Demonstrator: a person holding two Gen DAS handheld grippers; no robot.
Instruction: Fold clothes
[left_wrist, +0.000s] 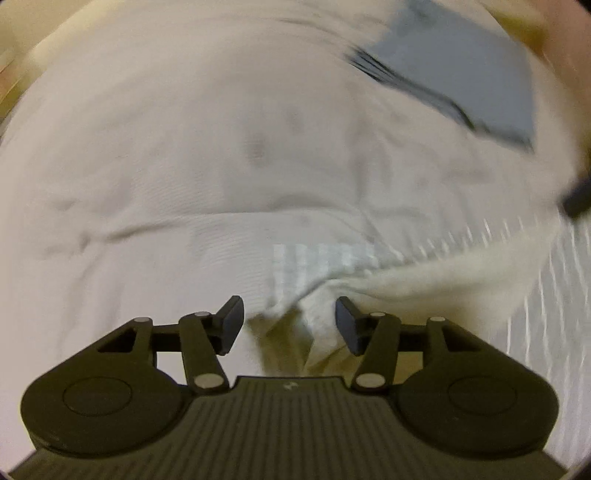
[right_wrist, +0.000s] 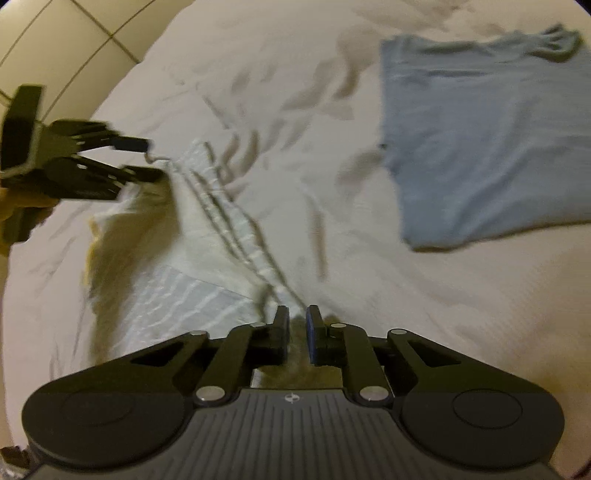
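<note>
A: Where is the garment now?

B: The cream garment with white stripes (right_wrist: 192, 236) lies on the white bed sheet (right_wrist: 314, 122), stretched between the two grippers. One end of it sits between the jaws of the right gripper (right_wrist: 296, 332), the other end reaches to the left gripper (right_wrist: 142, 158).

A: How do the jaws stand?

B: On the right gripper the jaws are narrow, and the cloth is pinched between them. On the left gripper (left_wrist: 290, 325) the jaws are wide apart; a bunched corner of the garment (left_wrist: 424, 280) lies in the gap between them, and no finger presses it, as far as I can see.

A: Is there something else on the bed?

B: Yes, a blue shirt (right_wrist: 487, 140) lies flat, ahead of the right jaws and to their right side, well apart from the cream garment. From the left wrist it shows far ahead, to the right, but very blurred. Beyond the bed edge, far left of the right jaws, I see a tiled floor (right_wrist: 74, 40)
</note>
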